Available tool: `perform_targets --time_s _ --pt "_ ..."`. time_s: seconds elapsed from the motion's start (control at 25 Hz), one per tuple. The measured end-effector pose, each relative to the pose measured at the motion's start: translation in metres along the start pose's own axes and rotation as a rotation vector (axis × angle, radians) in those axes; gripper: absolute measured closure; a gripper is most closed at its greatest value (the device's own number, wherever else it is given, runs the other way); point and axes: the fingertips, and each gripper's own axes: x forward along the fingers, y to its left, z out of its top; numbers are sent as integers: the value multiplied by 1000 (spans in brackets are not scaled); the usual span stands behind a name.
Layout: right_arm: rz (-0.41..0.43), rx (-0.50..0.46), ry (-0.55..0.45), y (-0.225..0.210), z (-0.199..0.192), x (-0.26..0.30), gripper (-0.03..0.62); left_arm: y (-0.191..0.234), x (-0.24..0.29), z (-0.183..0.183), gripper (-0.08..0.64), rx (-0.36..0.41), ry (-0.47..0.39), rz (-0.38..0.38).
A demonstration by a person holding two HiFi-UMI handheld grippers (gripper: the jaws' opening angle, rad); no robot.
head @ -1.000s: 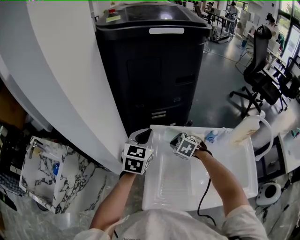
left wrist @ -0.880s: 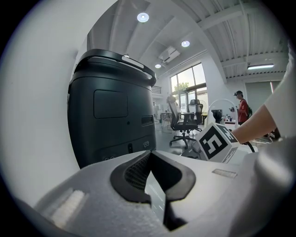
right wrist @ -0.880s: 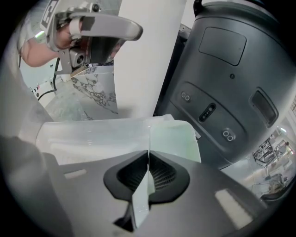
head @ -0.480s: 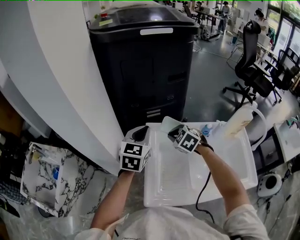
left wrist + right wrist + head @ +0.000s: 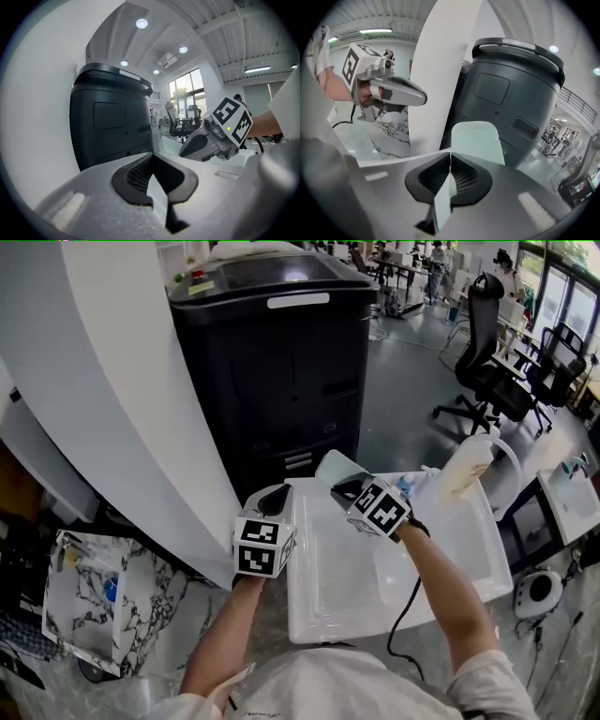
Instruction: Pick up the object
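Right gripper (image 5: 346, 487) pinches a thin translucent sheet (image 5: 332, 468) above the white tray (image 5: 349, 592). Left gripper (image 5: 280, 502) clamps the rim. With so shallow a pinch, the sheet might slip.

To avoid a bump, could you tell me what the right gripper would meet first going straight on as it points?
Probably the tall black cabinet with a rounded lid; the right gripper, shut on a pale thin plastic flap, points at it; depth unclear.
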Motion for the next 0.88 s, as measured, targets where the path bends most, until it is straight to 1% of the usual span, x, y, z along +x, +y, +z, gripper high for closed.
perform_targets --time_s 0.28,0.44,0.76,0.88 --pt "-64 91 -125 3 31 -36 580 -5 -12 5 555 1 -15 -1" --pt "-106 126 -187 6 45 -54 581 -9 -17 6 555 0 -20 -4" --pt "-209 233 -303 2 61 -87 581 -11 -27 9 555 -2 -34 2" --pt "-240 293 -364 5 67 -99 581 -11 -31 8 555 -6 -33 1"
